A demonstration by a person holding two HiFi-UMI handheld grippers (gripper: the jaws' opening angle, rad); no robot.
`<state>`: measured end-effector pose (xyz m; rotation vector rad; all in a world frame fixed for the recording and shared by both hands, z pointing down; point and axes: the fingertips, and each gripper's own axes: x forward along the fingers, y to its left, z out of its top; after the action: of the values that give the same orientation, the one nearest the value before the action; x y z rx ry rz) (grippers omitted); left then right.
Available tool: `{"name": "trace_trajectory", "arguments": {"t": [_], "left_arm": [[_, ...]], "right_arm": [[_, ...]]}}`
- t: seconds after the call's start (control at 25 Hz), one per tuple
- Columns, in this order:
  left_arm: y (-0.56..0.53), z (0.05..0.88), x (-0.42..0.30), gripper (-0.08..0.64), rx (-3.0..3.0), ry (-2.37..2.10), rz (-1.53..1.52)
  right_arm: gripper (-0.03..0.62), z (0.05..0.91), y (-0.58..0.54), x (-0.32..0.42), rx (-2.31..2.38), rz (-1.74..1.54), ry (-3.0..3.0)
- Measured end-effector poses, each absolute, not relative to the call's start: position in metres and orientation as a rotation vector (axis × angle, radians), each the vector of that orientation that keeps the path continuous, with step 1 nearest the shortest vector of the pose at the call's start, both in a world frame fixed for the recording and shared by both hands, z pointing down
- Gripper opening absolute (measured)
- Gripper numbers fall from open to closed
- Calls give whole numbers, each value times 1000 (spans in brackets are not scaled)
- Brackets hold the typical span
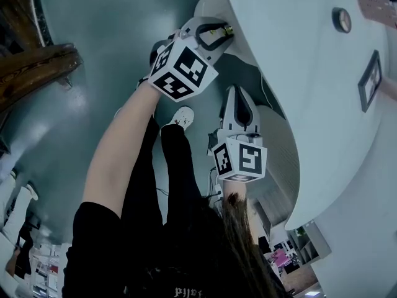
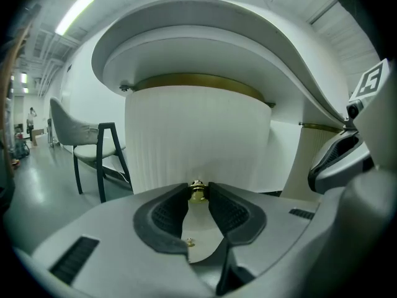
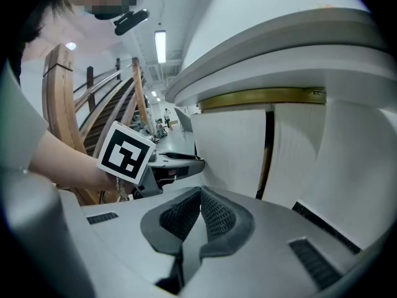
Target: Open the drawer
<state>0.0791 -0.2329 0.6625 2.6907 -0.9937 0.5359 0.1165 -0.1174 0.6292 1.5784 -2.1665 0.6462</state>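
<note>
light: ceiling tubes (image 2: 75,12), bright | head view: dim, teal cast | edges: fisheye bend, dark corners

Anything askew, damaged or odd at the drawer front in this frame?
Nothing stands out. The left hand-held gripper is clamped on the brass knob of the ribbed white drawer front, which looks intact; the right hand-held gripper is shut and empty.
</note>
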Motion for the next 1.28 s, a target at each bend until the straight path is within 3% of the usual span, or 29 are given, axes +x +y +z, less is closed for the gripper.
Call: {"name": "trace_trajectory", "arguments": {"t": [1.28], "left_arm": [[-199, 660, 47, 117, 2594, -961, 686]], "right_arm": [[25, 614, -88, 106, 1611, 750, -2135]]}}
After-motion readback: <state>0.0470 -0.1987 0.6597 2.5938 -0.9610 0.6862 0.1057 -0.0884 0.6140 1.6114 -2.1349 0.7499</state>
